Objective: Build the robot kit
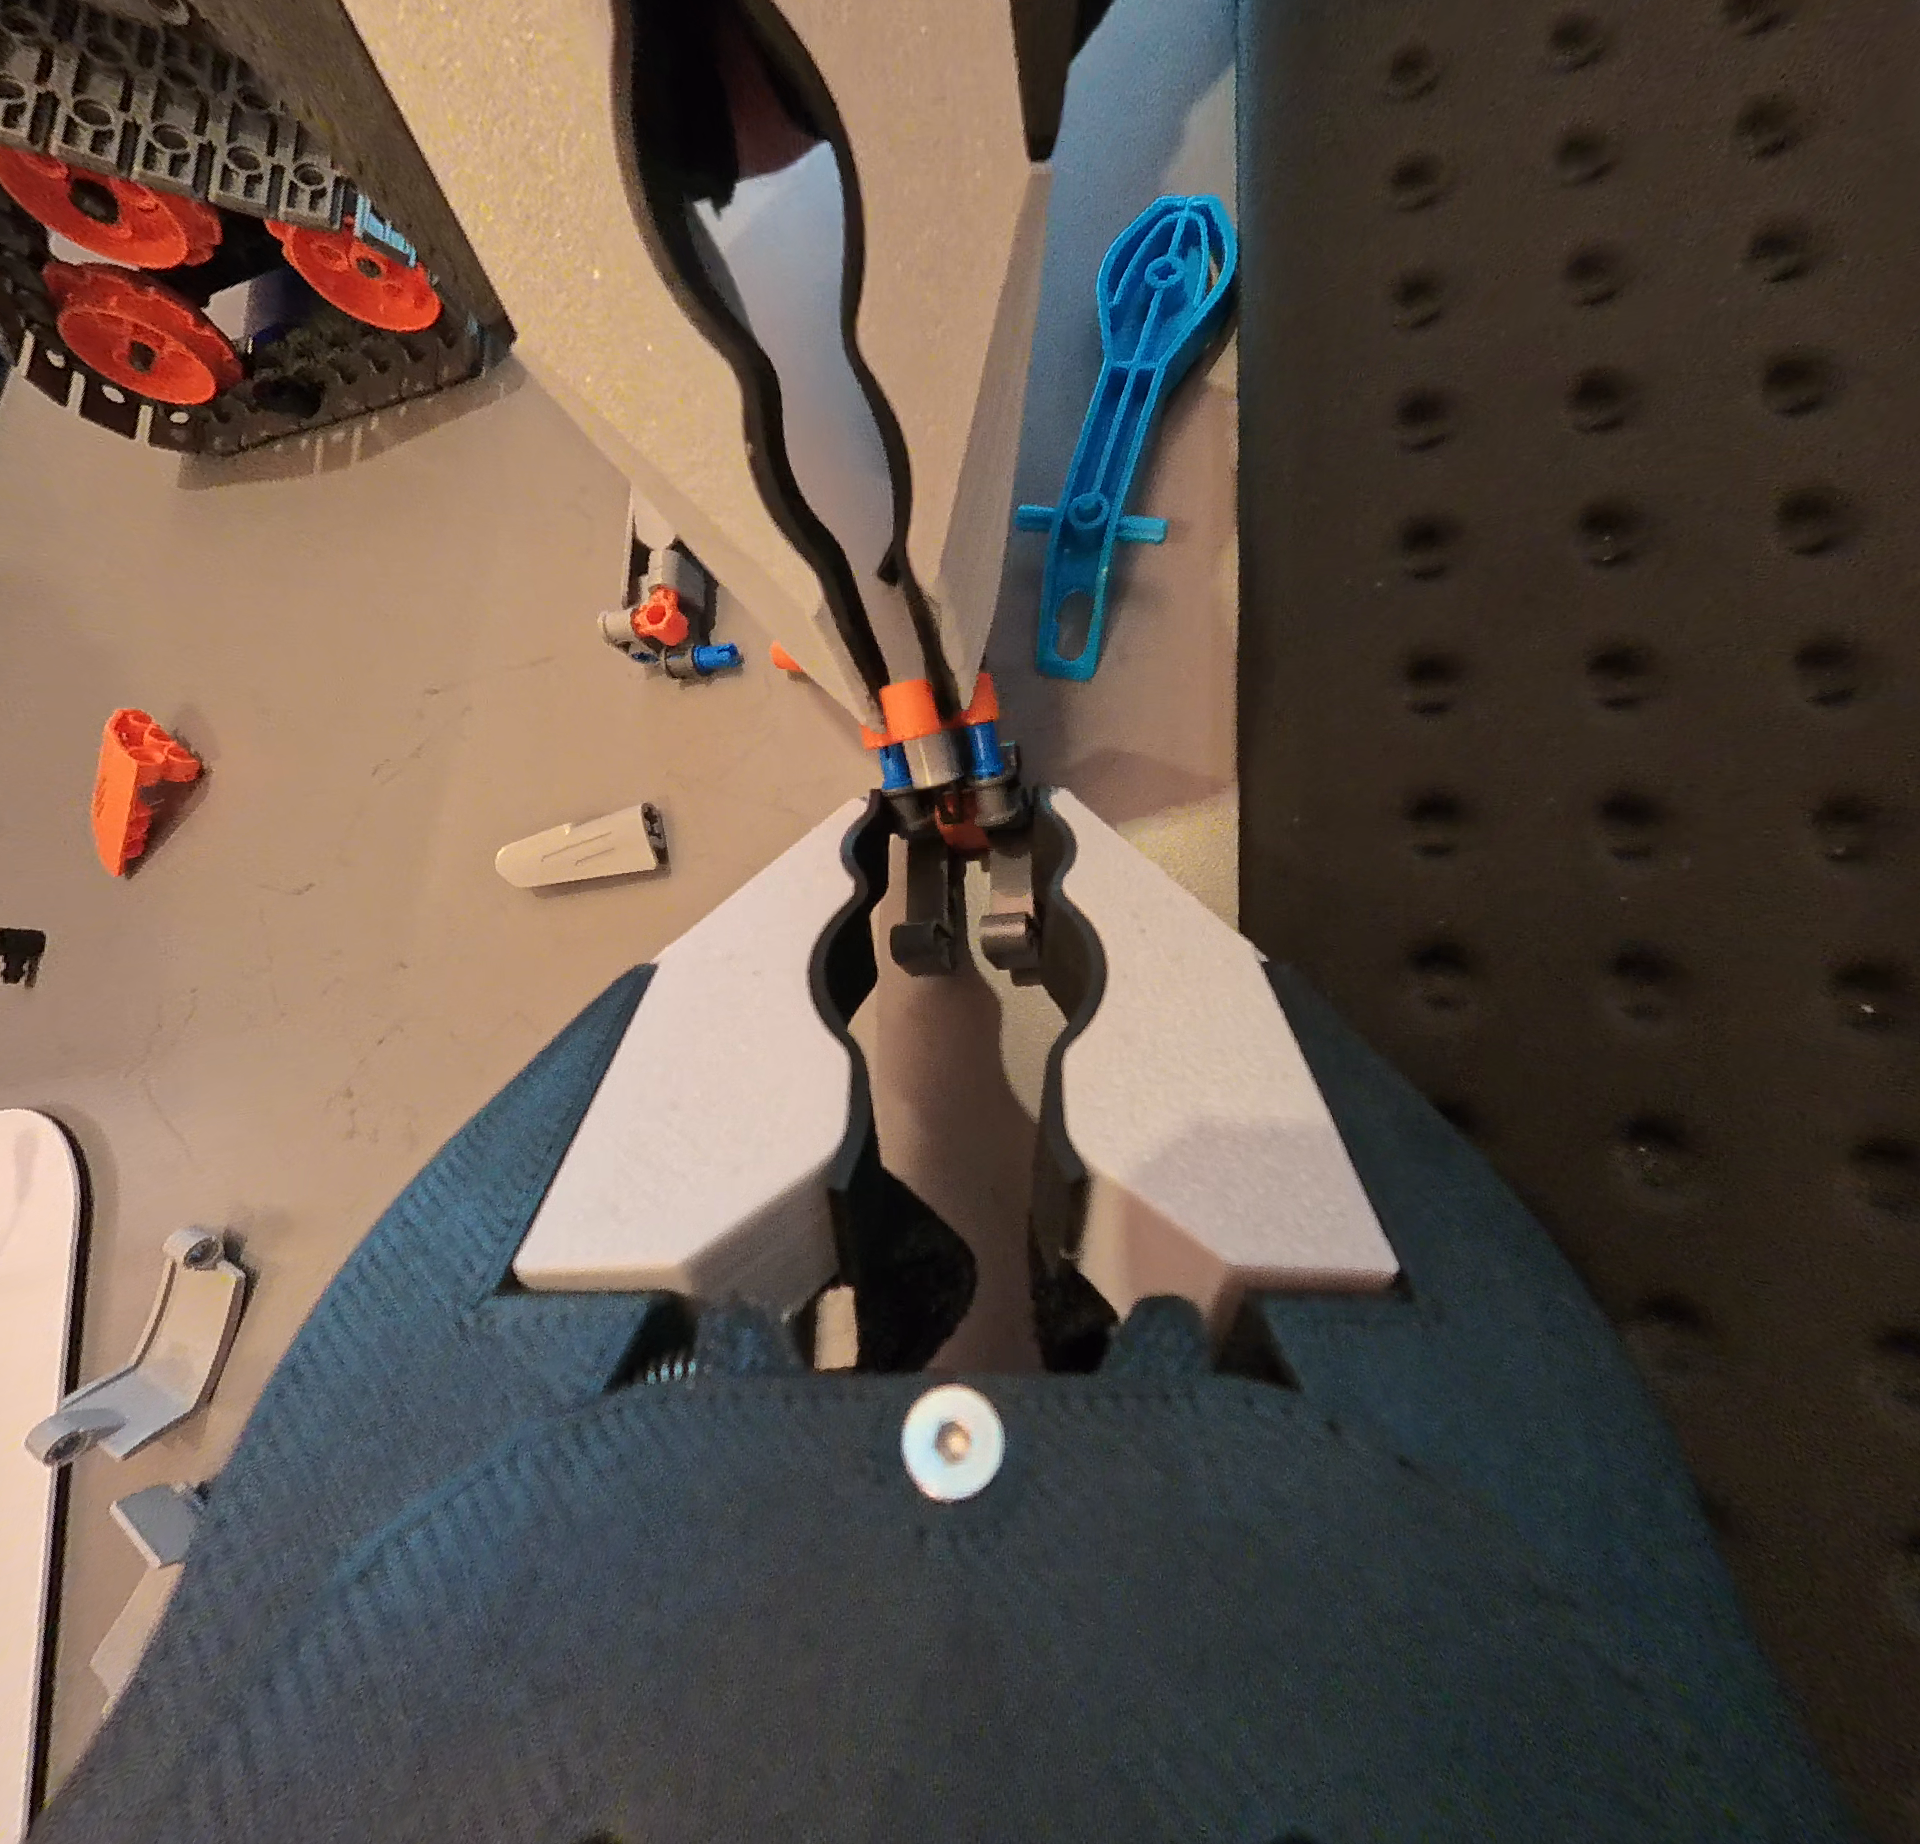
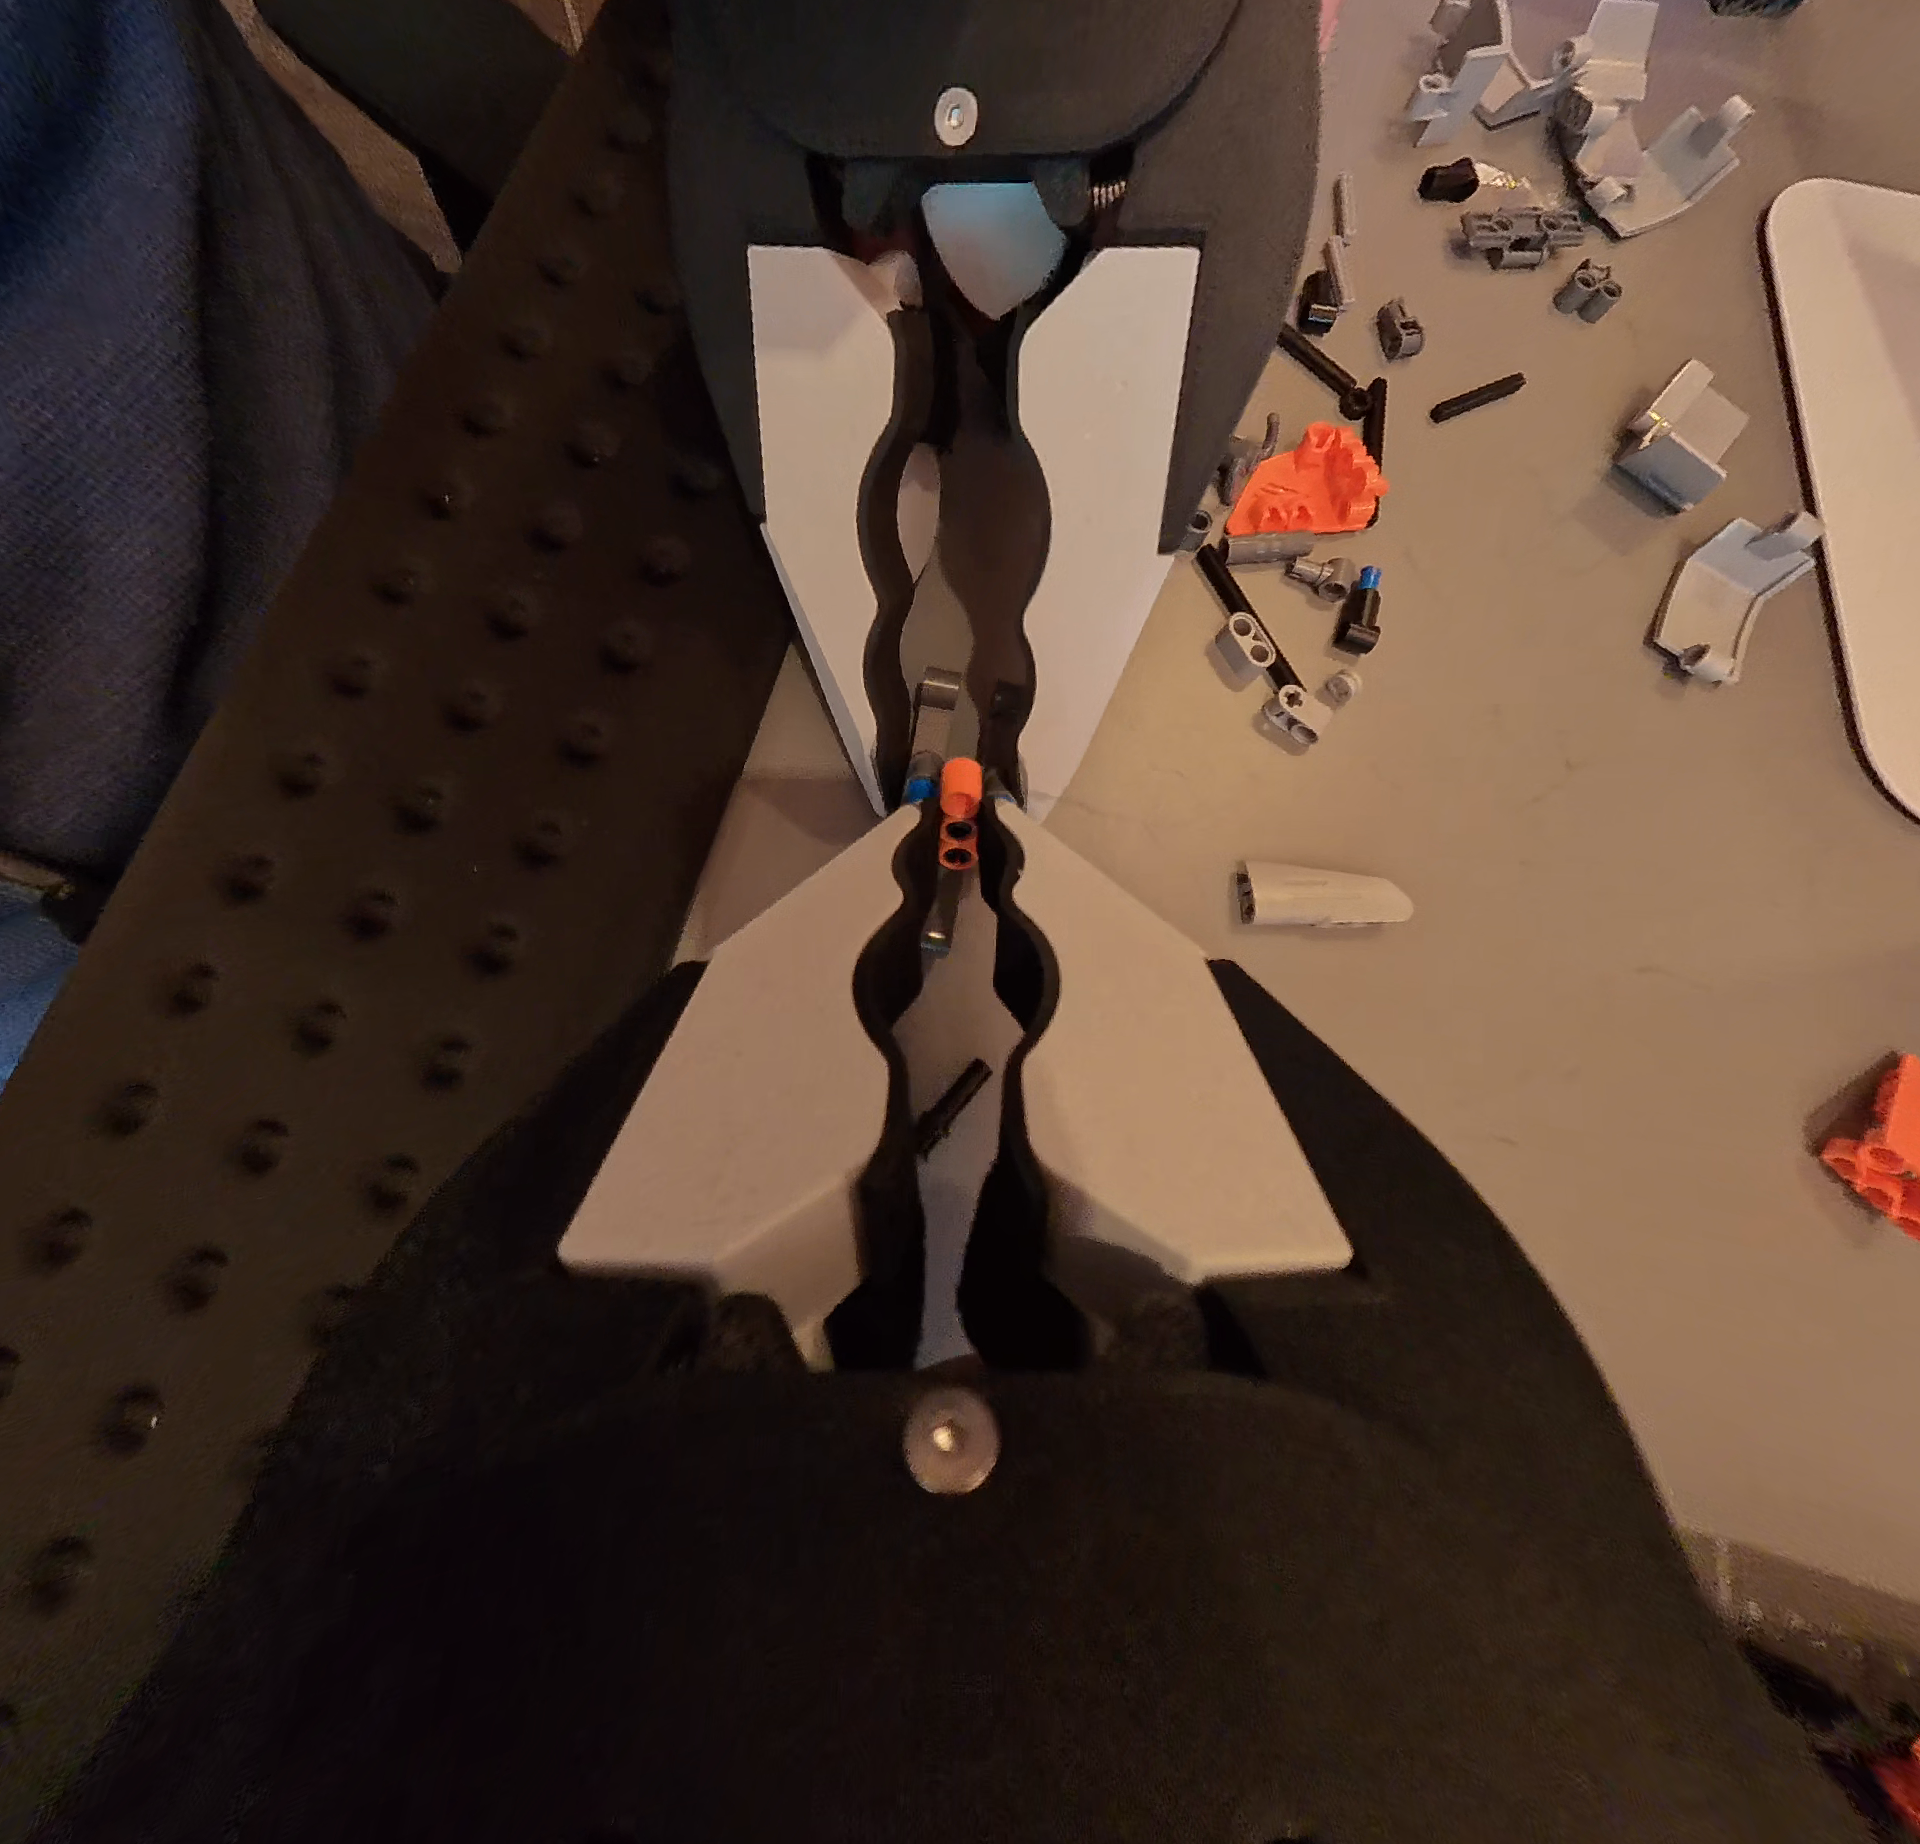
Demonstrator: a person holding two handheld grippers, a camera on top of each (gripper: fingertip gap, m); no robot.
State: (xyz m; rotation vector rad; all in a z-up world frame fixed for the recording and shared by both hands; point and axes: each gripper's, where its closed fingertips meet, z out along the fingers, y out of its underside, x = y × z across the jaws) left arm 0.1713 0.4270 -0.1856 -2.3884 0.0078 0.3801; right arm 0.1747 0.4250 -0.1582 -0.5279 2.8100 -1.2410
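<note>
A small brick assembly of dark grey connectors (image 1: pixel 925 921), blue pins (image 1: pixel 982 750) and orange bushes (image 1: pixel 914 708) hangs between the two grippers, which meet tip to tip above the grey table (image 1: pixel 364 1015). My left gripper (image 1: pixel 954 807) is shut on its grey connector end. My right gripper (image 2: pixel 956 844) is shut on its orange connector end (image 2: pixel 958 840); a dark grey link (image 2: pixel 938 921) lies between its fingers. The right gripper shows in the left wrist view (image 1: pixel 920 698), coming from above. The left gripper shows in the right wrist view (image 2: pixel 951 792).
A tracked model with orange wheels (image 1: pixel 156 267), a blue paddle-shaped piece (image 1: pixel 1132 423), an orange wedge (image 1: pixel 140 786) and a grey panel (image 1: pixel 582 849) lie on the table. A dimpled black mat (image 1: pixel 1579 651) borders it. Loose grey and black parts (image 2: pixel 1299 631) and a white tray (image 2: pixel 1849 444) lie nearby. The grippers are tip to tip, or close to it.
</note>
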